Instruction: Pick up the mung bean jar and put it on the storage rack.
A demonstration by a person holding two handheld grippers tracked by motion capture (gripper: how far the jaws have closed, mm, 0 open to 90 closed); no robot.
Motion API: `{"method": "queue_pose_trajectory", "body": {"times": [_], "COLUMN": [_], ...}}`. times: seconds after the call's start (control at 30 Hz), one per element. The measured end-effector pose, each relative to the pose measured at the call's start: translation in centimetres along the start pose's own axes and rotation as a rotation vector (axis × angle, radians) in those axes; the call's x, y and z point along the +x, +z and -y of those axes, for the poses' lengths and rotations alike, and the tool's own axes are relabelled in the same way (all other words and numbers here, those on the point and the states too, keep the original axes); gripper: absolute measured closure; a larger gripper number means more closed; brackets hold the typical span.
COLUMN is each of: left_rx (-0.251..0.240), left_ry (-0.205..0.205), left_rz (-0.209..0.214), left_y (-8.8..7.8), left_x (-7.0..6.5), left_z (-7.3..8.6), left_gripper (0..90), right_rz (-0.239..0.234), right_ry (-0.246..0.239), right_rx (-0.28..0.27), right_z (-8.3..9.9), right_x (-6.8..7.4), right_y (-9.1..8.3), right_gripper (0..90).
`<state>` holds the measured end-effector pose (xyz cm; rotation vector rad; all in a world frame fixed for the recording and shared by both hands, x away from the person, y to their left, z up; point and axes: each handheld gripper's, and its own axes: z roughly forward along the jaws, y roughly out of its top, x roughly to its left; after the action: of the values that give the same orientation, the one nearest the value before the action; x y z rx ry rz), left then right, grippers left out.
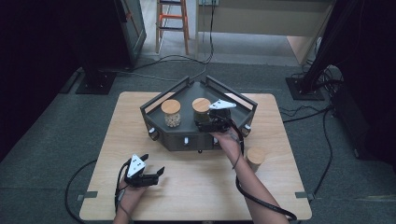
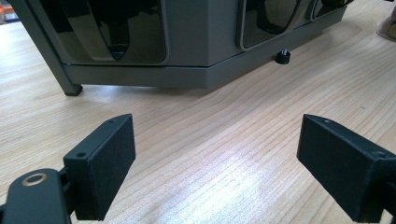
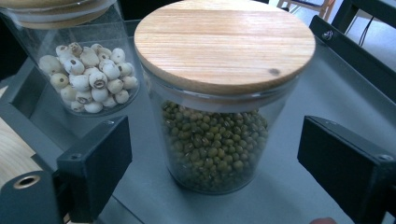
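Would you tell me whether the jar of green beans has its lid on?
Yes, lid on: the jar of green beans carries a wooden lid flat across its mouth.

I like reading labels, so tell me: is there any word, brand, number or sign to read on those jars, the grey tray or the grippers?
None: no readable text on the green bean jar, white seed jar, grey tray or either gripper.
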<state>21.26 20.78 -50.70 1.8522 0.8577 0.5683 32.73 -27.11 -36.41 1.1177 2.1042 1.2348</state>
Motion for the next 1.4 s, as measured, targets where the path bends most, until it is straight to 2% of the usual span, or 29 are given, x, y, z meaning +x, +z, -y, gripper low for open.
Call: {"method": "queue_pose_trajectory", "body": {"times": [0.3,0.4,1.0,1.17,1.4], "left_rx": [-0.001,-0.003,0.001,-0.001,-0.001], "left_ry": [-0.002,-0.005,-0.008,-0.007,-0.009], "left_rz": [0.000,0.000,-0.001,-0.002,-0.002], "left_y": [0.0,0.0,0.0,0.0,0.0], "left_x": [0.0,0.0,0.0,0.0,0.0], "left_z": [0.0,0.1,0.0,0.0,0.0], "left_gripper": [11.5,11.5,11.5,11.5,11.5], "right_rz": [-0.001,-0.017,-0.023,-0.053,-0.056], "right_ry": [-0.016,-0.025,-0.037,-0.022,-0.041], "right_rx": [-0.017,-0.028,-0.049,-0.062,-0.071], "right_z": [0.5,0.9,1.8,2.2,2.8], "right_x": [0.1,-0.3,-1.0,-1.4,-1.3], "right_y": [-0.9,-1.3,-3.3,-3.8,-4.5], "right_gripper": [9.5,9.6,9.6,9.6,9.6]}}
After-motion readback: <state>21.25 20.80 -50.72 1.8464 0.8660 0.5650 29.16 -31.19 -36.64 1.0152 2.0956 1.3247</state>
